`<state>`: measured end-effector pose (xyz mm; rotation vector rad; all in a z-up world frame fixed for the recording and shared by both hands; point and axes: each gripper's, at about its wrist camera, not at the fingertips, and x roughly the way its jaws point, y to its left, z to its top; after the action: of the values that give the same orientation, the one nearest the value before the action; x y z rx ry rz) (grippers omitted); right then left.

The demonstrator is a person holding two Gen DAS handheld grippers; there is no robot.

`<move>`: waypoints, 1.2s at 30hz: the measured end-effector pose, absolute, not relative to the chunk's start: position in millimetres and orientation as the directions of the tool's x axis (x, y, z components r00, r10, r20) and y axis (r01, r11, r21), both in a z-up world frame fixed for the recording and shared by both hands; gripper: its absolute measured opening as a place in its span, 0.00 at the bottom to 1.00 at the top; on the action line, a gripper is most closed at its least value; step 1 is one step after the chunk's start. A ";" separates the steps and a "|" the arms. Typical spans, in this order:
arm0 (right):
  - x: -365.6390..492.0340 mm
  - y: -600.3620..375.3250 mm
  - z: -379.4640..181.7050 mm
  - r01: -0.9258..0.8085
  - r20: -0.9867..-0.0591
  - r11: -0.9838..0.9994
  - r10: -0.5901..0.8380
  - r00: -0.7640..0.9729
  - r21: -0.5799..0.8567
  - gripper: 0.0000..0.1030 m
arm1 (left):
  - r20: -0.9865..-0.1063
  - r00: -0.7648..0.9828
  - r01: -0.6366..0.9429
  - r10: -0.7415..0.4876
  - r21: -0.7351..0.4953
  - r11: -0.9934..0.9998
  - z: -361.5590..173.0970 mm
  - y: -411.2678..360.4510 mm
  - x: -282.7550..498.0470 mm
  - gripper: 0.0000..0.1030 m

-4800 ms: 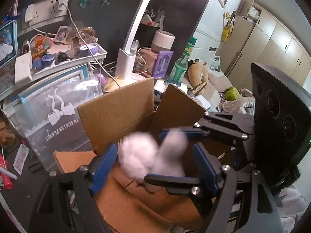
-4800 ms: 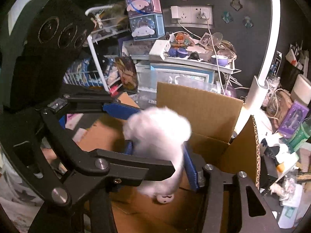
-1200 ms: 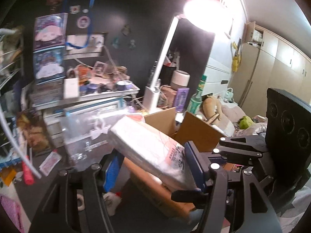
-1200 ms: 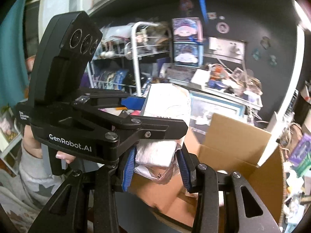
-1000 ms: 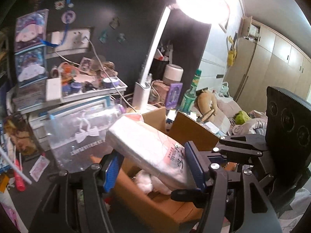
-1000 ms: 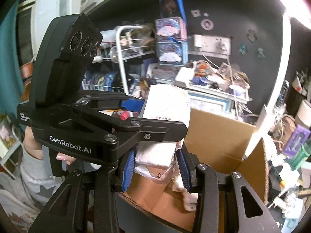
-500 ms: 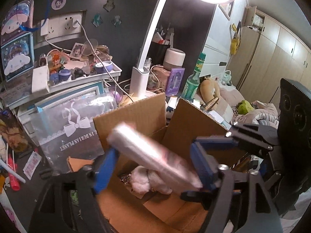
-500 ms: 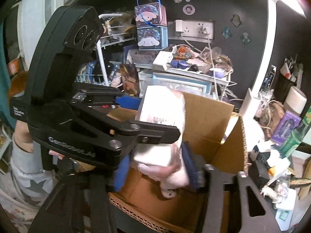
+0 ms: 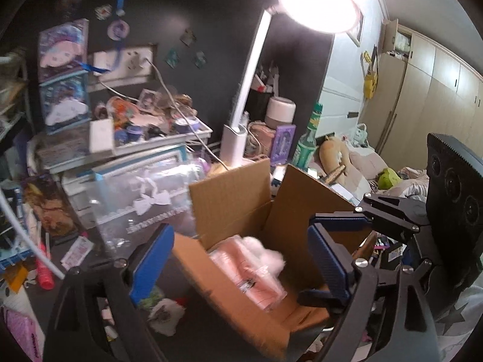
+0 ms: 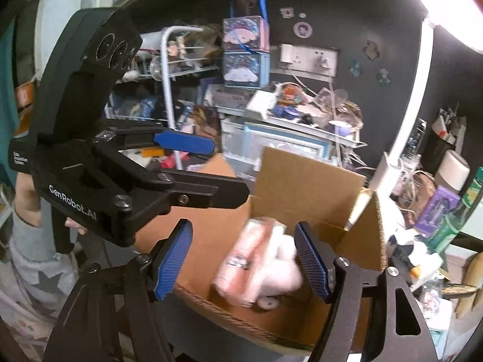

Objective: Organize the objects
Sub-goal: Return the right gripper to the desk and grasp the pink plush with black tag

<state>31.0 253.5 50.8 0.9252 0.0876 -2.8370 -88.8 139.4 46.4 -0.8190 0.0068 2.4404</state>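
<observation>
An open cardboard box (image 9: 229, 190) stands below both grippers. Inside it lies a pink-and-white plastic-wrapped package (image 9: 247, 268), blurred, resting against a white fluffy plush toy (image 9: 271, 256). My left gripper (image 9: 238, 259) hovers over the box's near corner, its jaws opening, the blue pads clear of the package. My right gripper (image 10: 241, 259) hangs above the same package (image 10: 241, 268) and plush (image 10: 285, 268), jaws also opening, touching nothing. Each gripper shows in the other's view: the right gripper (image 9: 341, 220) at the right, the left gripper (image 10: 184, 146) at the left.
A white desk lamp (image 9: 238, 138) stands behind the box (image 10: 302, 181), beside a clear bag with a white bow (image 9: 145, 202) and a cluttered tray shelf (image 9: 157, 147). A green bottle (image 9: 305, 147) is at the back right. A hand in a star-print sleeve (image 10: 30, 259) holds the left gripper.
Both grippers carried the wrapped package over the box, then opened. The package dropped out of their pads into the box beside the plush.
</observation>
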 end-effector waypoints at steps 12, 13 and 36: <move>22.6 144.6 54.5 0.484 -0.507 -0.875 -0.423 -0.750 0.014 0.65 | -0.476 -0.788 -0.350 0.390 -0.175 -0.920 47.2 20.3 -23.1 0.86; 17.6 134.9 49.3 0.536 -0.518 -0.843 -0.478 -0.710 0.043 0.65 | -0.478 -0.795 -0.328 0.374 -0.180 -0.927 43.2 8.0 -18.0 0.86; -59.7 45.3 -108.6 0.489 -0.755 -0.867 -0.383 -0.533 0.095 0.48 | -0.617 -0.721 -0.088 0.316 -0.371 -0.924 -88.4 -102.5 21.1 0.86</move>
<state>-59.7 45.3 -108.6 1.1275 0.1736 -2.3776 21.1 -102.5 -88.4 -1.0484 -0.4699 2.6845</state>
